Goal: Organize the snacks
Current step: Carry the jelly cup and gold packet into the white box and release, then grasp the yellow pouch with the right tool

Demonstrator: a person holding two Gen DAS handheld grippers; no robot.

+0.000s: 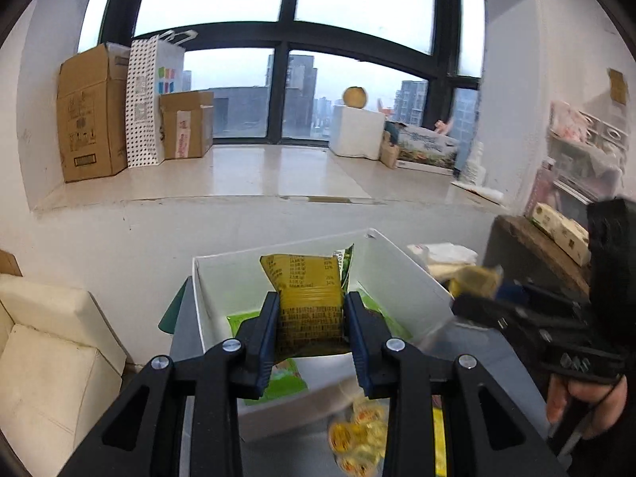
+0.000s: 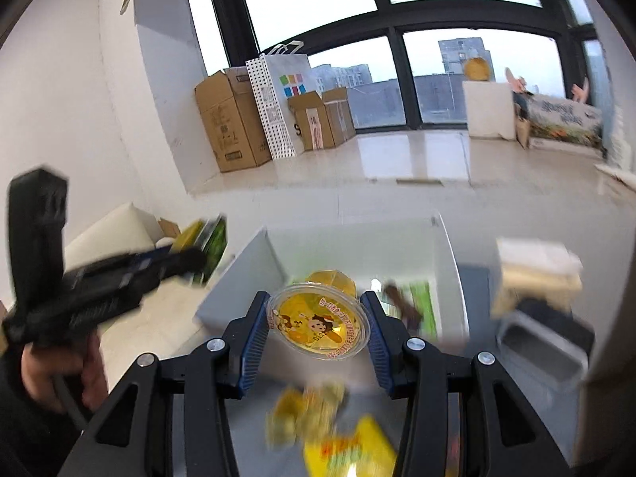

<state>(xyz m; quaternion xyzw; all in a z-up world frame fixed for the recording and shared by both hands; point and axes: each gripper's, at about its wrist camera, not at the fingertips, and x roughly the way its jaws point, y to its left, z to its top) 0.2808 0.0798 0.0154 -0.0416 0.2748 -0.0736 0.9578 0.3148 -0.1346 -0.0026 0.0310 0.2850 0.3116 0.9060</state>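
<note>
My left gripper (image 1: 311,318) is shut on a yellow-and-green snack packet (image 1: 308,294) and holds it upright over the open white box (image 1: 401,274). Green packets (image 1: 284,377) lie inside the box. My right gripper (image 2: 316,320) is shut on a yellow jelly cup (image 2: 318,324) with a cartoon lid, held above the near edge of the same white box (image 2: 238,286). The right gripper also shows at the right of the left wrist view (image 1: 473,302), and the left gripper at the left of the right wrist view (image 2: 187,258).
Several yellow jelly cups (image 1: 357,437) and a yellow packet (image 2: 349,449) lie on the grey table (image 1: 489,353) in front of the box. A grey bin (image 2: 544,349) stands at the right. Cream cushions (image 1: 51,342) sit at the left. Cardboard boxes (image 1: 91,111) stand on the window ledge.
</note>
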